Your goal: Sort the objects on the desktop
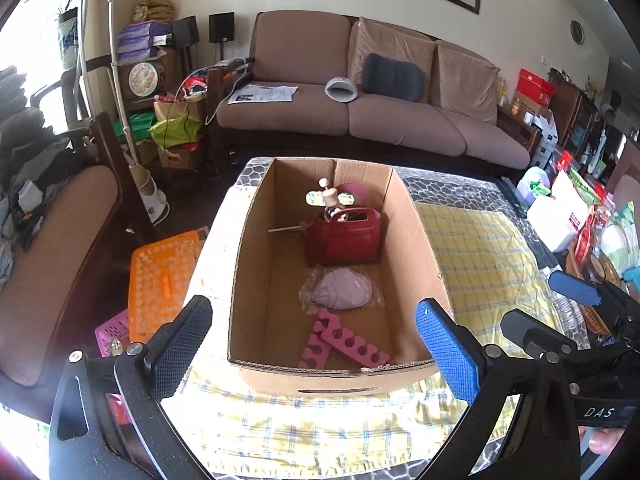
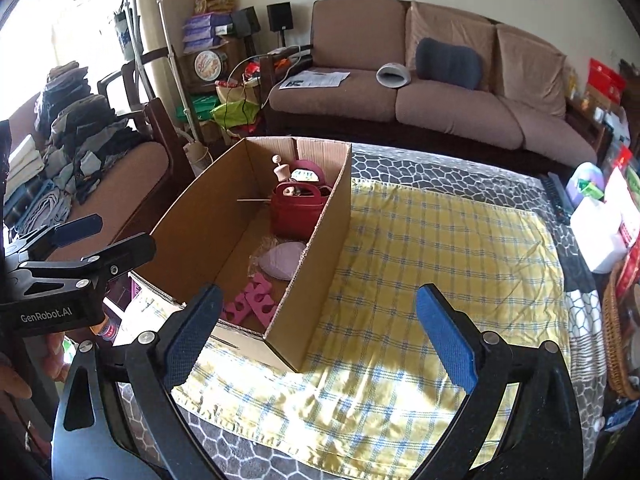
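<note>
An open cardboard box (image 1: 256, 248) (image 2: 320, 264) stands on a yellow checked cloth (image 1: 480, 248) (image 2: 420, 264). Inside lie pink foam toe separators (image 1: 344, 340) (image 2: 252, 304), a lilac pouch in clear wrap (image 1: 340, 290) (image 2: 280, 260), a red handbag (image 1: 344, 238) (image 2: 298, 210) and a wooden-topped bottle (image 1: 330, 198) (image 2: 281, 170). My left gripper (image 1: 316, 352) hovers open over the box's near end, nothing between its fingers. My right gripper (image 2: 320, 332) hangs open over the box's near right corner and the cloth, empty. Each gripper shows at the edge of the other's view.
The table edge at the right holds a white container (image 2: 598, 236), packets and a wicker basket (image 2: 618, 340). An orange crate (image 1: 164, 284) sits on the floor to the left. A brown sofa (image 1: 360, 112) stands behind the table, an armchair with piled clothes (image 2: 80, 152) at the left.
</note>
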The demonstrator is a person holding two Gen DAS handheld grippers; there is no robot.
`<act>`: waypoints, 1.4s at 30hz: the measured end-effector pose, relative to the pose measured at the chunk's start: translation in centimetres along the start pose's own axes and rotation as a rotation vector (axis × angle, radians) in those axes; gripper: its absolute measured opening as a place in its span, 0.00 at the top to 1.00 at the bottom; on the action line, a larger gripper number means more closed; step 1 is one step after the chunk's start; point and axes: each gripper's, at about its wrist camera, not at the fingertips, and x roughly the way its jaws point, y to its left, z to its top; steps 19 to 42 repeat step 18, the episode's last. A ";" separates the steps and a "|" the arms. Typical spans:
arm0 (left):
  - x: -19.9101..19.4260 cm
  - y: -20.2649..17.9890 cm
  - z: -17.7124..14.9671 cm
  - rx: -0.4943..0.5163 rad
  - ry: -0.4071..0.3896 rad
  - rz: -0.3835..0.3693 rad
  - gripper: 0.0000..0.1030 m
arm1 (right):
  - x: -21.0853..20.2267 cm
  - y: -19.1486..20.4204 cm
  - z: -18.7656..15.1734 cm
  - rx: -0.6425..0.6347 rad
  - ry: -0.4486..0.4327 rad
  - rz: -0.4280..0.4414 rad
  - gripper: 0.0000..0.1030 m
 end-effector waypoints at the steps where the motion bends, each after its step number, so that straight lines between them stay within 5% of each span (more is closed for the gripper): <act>1: 0.3 0.0 0.0 0.003 0.014 0.016 0.00 | 0.2 0.3 0.1 0.004 0.002 0.003 0.06; 8: 0.9 0.5 -0.8 -0.045 0.043 0.067 0.00 | 0.6 1.4 0.1 0.002 0.001 0.004 0.06; 42: 1.0 0.2 -1.1 -0.035 0.046 0.050 0.00 | 0.4 1.6 0.1 -0.006 0.000 -0.014 0.06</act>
